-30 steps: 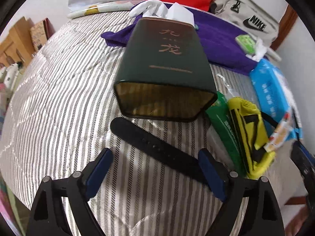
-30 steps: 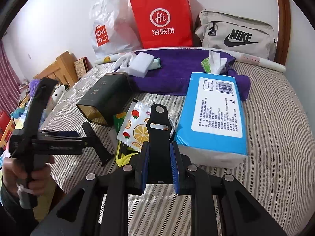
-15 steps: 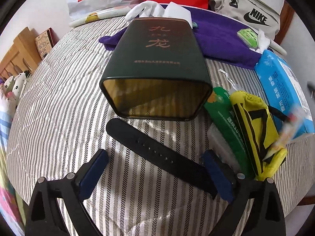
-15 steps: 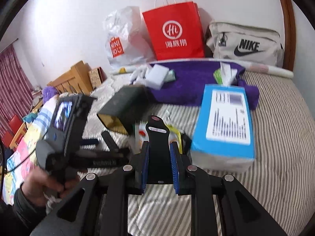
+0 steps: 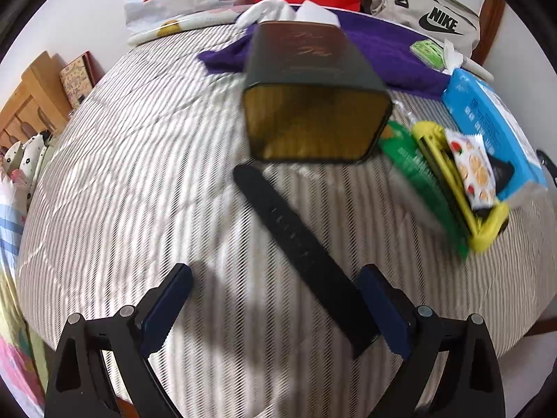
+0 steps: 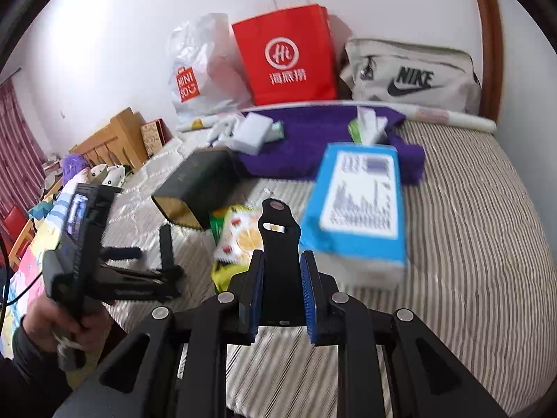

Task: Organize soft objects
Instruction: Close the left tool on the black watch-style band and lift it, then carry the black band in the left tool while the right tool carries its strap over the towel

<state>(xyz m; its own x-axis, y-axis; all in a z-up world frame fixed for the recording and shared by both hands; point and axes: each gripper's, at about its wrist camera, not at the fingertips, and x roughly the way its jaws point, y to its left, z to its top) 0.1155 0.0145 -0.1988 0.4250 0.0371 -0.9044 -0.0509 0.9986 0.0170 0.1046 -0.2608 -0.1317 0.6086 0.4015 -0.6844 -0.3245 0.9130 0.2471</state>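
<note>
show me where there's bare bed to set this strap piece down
Free: the striped bedspread left of the dark green tin and black strap, and the stretch right of the blue tissue pack. Crowded: between tin and tissue pack, where the snack packets pile up, and the purple cloth behind.

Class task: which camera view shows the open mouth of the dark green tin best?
The left wrist view: the dark green tin faces it, its gold inside showing. The right wrist view shows the tin sideways, small, its mouth only a sliver.
</note>
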